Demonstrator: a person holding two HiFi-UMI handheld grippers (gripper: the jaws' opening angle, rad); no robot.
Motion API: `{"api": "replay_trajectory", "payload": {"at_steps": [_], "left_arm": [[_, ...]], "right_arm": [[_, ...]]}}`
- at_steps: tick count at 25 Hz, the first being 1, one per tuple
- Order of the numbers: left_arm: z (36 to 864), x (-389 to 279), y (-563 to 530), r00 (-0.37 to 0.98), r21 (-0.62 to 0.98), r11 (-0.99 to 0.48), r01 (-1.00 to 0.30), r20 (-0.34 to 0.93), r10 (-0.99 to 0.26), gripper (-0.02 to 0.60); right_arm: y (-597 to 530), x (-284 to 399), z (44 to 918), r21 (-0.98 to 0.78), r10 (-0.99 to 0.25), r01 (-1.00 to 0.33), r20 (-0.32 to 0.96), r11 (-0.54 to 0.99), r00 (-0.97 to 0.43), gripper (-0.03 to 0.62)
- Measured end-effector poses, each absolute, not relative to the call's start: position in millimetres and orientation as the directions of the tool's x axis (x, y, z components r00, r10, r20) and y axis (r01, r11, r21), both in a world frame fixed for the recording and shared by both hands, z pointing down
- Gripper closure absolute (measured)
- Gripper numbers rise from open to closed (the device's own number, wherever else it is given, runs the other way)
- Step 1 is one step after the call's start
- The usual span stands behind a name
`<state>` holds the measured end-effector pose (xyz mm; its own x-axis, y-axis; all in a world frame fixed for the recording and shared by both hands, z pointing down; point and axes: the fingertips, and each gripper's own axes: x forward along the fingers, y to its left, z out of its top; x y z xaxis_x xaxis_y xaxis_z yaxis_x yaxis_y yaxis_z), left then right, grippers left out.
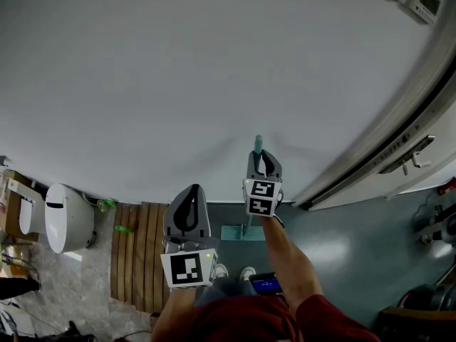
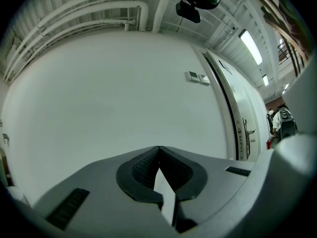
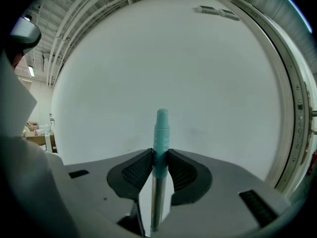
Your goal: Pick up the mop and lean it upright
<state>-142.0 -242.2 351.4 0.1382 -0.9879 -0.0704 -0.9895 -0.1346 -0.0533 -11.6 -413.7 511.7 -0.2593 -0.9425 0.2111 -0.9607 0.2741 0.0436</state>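
The mop stands upright before a white wall. Its teal handle tip (image 3: 161, 128) pokes up between the jaws of my right gripper (image 3: 159, 157), which is shut on the teal grip above the metal shaft (image 3: 157, 202). In the head view the right gripper (image 1: 261, 164) holds the handle top (image 1: 258, 142), and the teal mop head (image 1: 235, 232) rests on the floor below. My left gripper (image 1: 189, 209) hangs to the left of the mop, apart from it. Its jaws (image 2: 159, 150) are shut with nothing between them.
A white wall (image 1: 214, 70) fills the front. A door frame and sliding door (image 1: 399, 141) run along the right. A toilet (image 1: 68, 218) stands at the left beside wooden floor slats (image 1: 139, 255). The person's feet (image 1: 231, 271) are on the grey floor near the mop head.
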Motion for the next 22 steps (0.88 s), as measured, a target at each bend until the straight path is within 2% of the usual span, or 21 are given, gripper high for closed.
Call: {"api": "replay_trajectory", "payload": {"at_steps": [18,22], "left_arm": [[353.1,-140.7,-243.0,0.147,-0.054,-0.143,-0.988,-0.065,-0.987,0.568],[354.9,-137.4,-242.4,0.151,-0.053,-0.147,-0.988,-0.061,-0.987,0.568]], "right_arm": [[-437.8,-10.2,516.9,0.053,-0.94,-0.962,0.233,0.268,-0.249,0.477],[-433.4,-9.4,518.9,0.059,-0.936,-0.957,0.233,0.283,-0.263,0.457]]}}
